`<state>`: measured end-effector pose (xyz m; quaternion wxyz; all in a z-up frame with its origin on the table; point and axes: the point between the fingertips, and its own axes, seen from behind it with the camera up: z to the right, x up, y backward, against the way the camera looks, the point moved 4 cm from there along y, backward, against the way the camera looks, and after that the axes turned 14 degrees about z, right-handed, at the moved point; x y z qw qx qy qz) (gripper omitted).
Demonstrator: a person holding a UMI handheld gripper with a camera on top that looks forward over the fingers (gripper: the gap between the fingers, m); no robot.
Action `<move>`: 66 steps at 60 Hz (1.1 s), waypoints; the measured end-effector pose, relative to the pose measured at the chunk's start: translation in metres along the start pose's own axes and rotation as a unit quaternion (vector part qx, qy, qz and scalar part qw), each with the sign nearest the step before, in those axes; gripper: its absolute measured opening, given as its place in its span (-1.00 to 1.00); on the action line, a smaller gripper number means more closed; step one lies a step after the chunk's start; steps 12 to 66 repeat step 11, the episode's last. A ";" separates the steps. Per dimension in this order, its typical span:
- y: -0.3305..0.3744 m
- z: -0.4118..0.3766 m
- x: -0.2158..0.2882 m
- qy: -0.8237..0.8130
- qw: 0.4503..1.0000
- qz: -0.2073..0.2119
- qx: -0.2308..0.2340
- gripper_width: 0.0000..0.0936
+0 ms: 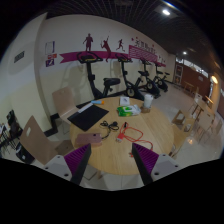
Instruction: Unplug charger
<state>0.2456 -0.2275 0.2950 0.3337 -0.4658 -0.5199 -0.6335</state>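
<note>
Nearest, at the bottom of the frame, the gripper (112,160) stands with its purple-padded fingers spread wide and holding nothing, above the near edge of a round light-wood table (125,150). Just ahead, at frame centre, lies a small red-and-white charger with thin cable (128,131), apart from the fingers, its axis unclear. Beyond: a dark flat mat (88,117), a green object (128,111), then exercise bikes (125,78) along the far wall.

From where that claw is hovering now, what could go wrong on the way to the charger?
The claw hangs open, well short of the round wooden table. A red cable trails loose across the tabletop, so the fingers could snag it. A laptop and a green item lie close by and might get bumped. I cannot make out the charger itself, so a wrong aim seems possible.
</note>
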 end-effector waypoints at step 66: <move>-0.006 -0.002 -0.004 0.019 1.000 0.000 0.005 0.83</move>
